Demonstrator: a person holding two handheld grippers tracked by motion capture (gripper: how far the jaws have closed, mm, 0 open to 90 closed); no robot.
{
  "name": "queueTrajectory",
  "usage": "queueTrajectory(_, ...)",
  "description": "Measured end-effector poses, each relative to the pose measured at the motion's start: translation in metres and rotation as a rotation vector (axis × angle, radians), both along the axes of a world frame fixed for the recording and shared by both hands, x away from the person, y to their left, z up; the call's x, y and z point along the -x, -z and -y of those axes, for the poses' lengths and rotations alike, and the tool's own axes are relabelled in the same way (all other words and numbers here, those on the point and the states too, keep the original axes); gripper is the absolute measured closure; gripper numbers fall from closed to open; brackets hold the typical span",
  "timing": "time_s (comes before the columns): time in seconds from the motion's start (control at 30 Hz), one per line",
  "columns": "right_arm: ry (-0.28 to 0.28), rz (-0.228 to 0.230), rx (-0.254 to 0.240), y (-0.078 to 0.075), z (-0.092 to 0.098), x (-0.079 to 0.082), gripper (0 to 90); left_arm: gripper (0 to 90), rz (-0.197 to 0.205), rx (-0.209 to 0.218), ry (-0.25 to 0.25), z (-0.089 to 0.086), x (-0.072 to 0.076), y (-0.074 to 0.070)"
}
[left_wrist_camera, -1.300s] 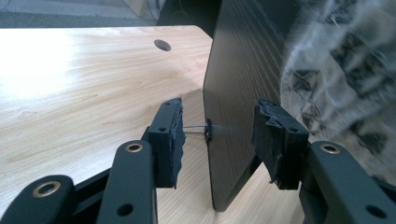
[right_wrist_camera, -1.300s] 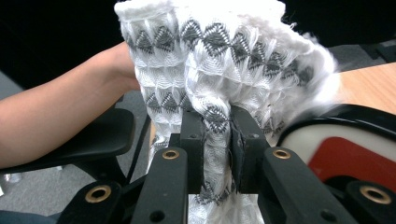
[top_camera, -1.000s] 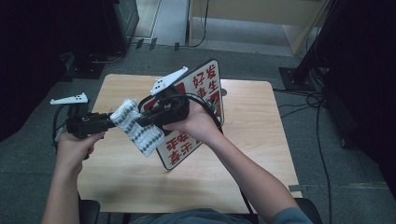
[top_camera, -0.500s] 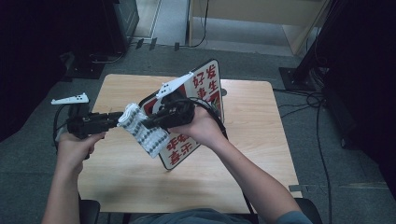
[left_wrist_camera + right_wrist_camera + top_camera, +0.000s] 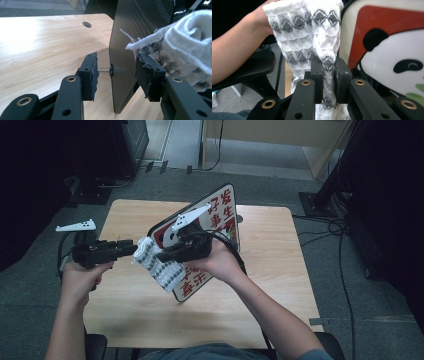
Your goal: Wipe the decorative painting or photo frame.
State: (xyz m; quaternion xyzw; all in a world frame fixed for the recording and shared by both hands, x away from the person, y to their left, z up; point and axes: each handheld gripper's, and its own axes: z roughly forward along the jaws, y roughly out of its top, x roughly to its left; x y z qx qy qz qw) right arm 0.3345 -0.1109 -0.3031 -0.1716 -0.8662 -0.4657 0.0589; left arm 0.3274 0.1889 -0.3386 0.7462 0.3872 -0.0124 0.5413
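From the high view, the person's two forearms come in over a light wooden table (image 5: 280,285), each hand carrying a black two-jaw gripper. The left gripper (image 5: 131,249) lies roughly level above the table's left edge, its tips at the near end of a white knitted cloth with grey zigzag bands (image 5: 159,265). The right gripper (image 5: 165,254) meets the cloth from the other side, above the table's middle. Behind both leans a rounded board printed with red characters and a panda (image 5: 220,217), tilted, its lower edge on the table toward the front.

The right gripper view gives what the high view cannot — the right gripper (image 5: 328,75) has its jaws pressed together on a bunched fold of the cloth (image 5: 304,32), which rises above the pads and hangs below them. The board's red-and-white panda face (image 5: 392,57) stands just beside the cloth, and a bare forearm (image 5: 234,55) crosses at the left.

The left gripper view shows the board's dark, wood-grained back (image 5: 140,37) standing on edge on the table (image 5: 45,45). The left gripper (image 5: 116,72) has its jaws spread, one on each side of that edge; the left pad stands apart from it, and the cloth (image 5: 185,47) bulges over the right jaw — whether that pad touches board or cloth I cannot tell.
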Motion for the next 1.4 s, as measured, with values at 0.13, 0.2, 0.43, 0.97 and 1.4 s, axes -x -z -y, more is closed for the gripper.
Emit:
queueTrajectory(0.13,0.003,-0.01,0.009,0.004,0.001,0.0,81.4,53.3,0.007,-0.001,0.0,-0.002,0.001,-0.002)
queueTrajectory(0.2,0.001,-0.012,0.013,0.007,0.002,0.001,81.4,53.2,0.009,0.001,0.001,-0.002,0.001,-0.002)
queueTrajectory(0.43,0.001,-0.023,0.027,0.016,0.004,0.002,81.4,53.1,0.02,-0.001,0.01,0.002,0.003,-0.007)
queueTrajectory(0.97,0.01,-0.05,0.052,0.031,0.007,0.006,81.4,56.5,0.056,-0.016,0.066,0.025,0.011,-0.028)
queueTrajectory(1.4,0.018,-0.063,0.06,0.041,0.008,0.009,81.4,61.3,0.035,-0.026,0.113,0.047,0.002,-0.024)
